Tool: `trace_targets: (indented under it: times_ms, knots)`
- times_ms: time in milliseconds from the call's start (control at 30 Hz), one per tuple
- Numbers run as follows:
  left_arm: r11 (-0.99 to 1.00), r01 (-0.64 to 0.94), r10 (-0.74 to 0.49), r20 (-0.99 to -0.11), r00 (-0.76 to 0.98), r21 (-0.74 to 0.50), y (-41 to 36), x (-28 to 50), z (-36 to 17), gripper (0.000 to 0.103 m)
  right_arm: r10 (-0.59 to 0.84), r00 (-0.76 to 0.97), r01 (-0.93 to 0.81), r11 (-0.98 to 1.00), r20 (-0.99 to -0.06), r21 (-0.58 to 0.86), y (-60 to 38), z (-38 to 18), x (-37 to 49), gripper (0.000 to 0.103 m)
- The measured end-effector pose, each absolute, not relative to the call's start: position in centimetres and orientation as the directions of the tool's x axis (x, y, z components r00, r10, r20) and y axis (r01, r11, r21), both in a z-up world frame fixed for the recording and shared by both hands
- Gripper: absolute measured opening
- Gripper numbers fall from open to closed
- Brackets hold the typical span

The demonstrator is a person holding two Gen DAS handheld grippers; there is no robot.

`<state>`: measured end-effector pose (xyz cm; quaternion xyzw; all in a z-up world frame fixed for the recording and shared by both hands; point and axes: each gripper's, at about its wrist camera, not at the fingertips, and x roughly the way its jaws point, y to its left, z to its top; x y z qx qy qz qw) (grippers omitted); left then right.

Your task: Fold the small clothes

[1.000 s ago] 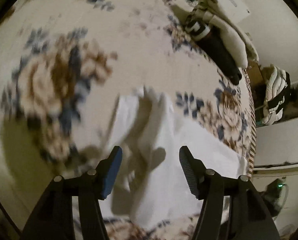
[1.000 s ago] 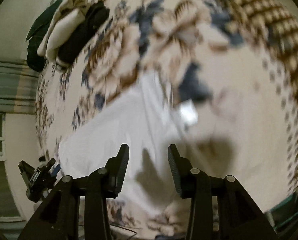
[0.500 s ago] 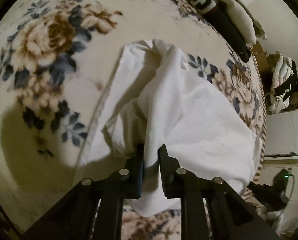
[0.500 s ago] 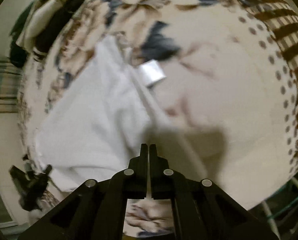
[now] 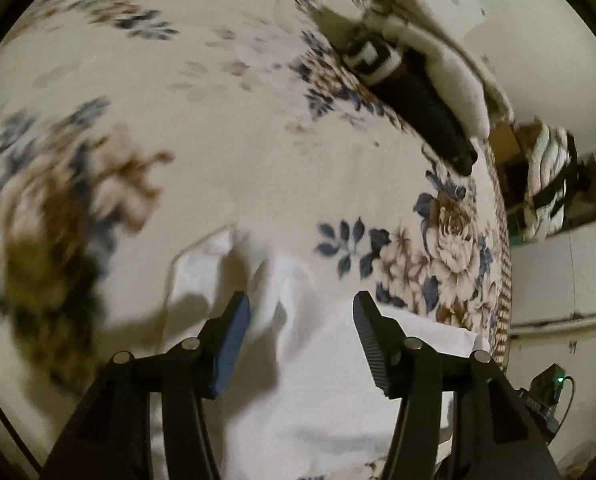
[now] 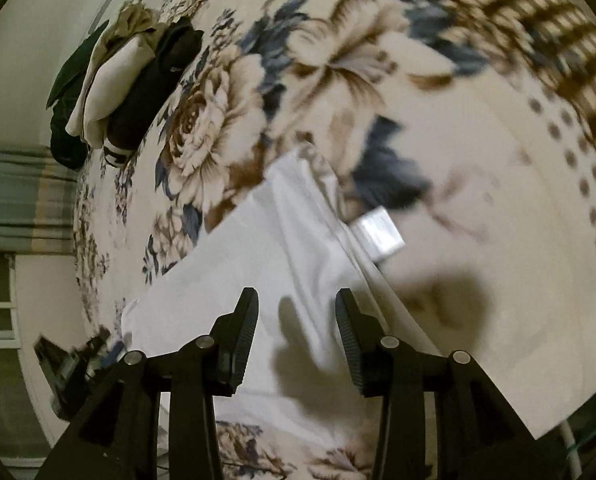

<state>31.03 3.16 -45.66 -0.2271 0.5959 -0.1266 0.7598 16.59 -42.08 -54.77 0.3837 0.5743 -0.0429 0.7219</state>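
We note one white garment [image 5: 330, 364] lying rumpled on the near part of the floral blanket [image 5: 225, 128], both left gripper [image 5: 302, 344] and right gripper [image 6: 296, 338] released above it, bare blanket beyond its far edge, one clothes pile [image 5: 418, 80] far right.

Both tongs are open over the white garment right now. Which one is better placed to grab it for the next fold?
Probably left. The left tongs straddle a raised, rumpled fold of the white garment, an easy edge to pinch. The right tongs hang over flatter cloth, with the hem lying off to their right.
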Motion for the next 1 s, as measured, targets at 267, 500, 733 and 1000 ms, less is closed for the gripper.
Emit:
trace_targets:
  times_ms: [267, 500, 733, 1000]
  knots:
    - [0.949, -0.038, -0.300, -0.931, 0.210, -0.314, 2.8, 33.7, -49.8, 0.007, 0.317, 0.327, 0.528, 0.720, -0.890, 0.450, -41.9, -55.2, 18.2, 0.043]
    - [0.943, -0.070, -0.302, -0.927, 0.221, -0.324, 4.0, 32.9, -50.2, 0.007, 0.283, 0.326, 0.554, 0.716, -0.902, 0.425, -43.0, -55.6, 19.1, 0.043]
    - [0.942, -0.118, -0.281, -0.929, 0.240, -0.315, 6.0, 32.9, -50.1, 0.007, 0.242, 0.328, 0.529, 0.754, -0.913, 0.389, -43.1, -55.7, 21.1, 0.004]
    - [0.937, -0.104, -0.302, -0.924, 0.233, -0.332, 6.2, 32.0, -48.5, 0.008, 0.239, 0.255, 0.520, 0.783, -0.937, 0.341, -43.2, -56.0, 20.9, 0.016]
